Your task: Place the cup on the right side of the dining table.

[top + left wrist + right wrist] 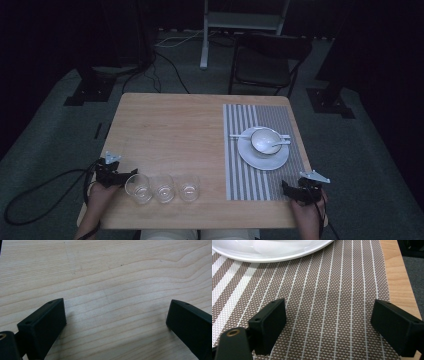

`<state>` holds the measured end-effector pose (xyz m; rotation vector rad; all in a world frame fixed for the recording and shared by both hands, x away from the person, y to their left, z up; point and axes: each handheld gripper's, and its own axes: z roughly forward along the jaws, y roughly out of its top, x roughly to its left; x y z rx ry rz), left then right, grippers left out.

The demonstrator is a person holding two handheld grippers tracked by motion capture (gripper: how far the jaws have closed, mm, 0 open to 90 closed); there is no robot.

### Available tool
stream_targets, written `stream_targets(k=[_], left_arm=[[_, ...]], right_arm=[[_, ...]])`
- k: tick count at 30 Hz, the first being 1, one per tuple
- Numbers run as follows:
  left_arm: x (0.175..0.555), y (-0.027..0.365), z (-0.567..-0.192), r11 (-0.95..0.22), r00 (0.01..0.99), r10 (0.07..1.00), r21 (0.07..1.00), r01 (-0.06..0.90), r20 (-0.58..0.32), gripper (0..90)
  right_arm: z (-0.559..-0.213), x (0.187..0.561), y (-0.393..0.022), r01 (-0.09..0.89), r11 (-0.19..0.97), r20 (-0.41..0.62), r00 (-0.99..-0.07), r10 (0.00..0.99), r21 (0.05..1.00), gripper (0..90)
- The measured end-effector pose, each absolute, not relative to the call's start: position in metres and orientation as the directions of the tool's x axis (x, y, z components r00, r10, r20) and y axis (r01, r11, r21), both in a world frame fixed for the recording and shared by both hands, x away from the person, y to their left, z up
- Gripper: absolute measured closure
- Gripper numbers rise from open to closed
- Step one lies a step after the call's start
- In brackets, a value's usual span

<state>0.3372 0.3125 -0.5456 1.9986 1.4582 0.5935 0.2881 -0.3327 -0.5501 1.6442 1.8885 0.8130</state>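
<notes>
Three clear glasses stand in a row near the table's front edge: one at the left [138,188], one in the middle [164,187], one at the right [189,187]. My left gripper [120,176] rests just left of the leftmost glass; in the left gripper view its jaws [116,318] stand wide open over bare wood. A white bowl [265,140] with a spoon [278,144] sits on a white plate [263,157] on a striped placemat [250,185]. My right gripper [290,190] is at the mat's front right corner, open [328,320] over the mat, the plate's rim [269,257] just ahead.
The wooden table [170,130] has bare room across its left and middle. A dark chair [267,62] stands behind the far edge. The table's right edge [398,277] runs close beside my right gripper. Cables lie on the floor at the left [45,190].
</notes>
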Motion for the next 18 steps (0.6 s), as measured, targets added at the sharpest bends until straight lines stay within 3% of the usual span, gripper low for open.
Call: stream_targets(k=[18], left_arm=[[0.3371,0.3125,-0.5457,-0.226,0.3,0.954,0.686,0.691,0.012,3.1]], right_arm=[[-0.5451,0.2875,-0.334,0.717,0.116,0.024,-0.182,0.983,0.687,13.6]])
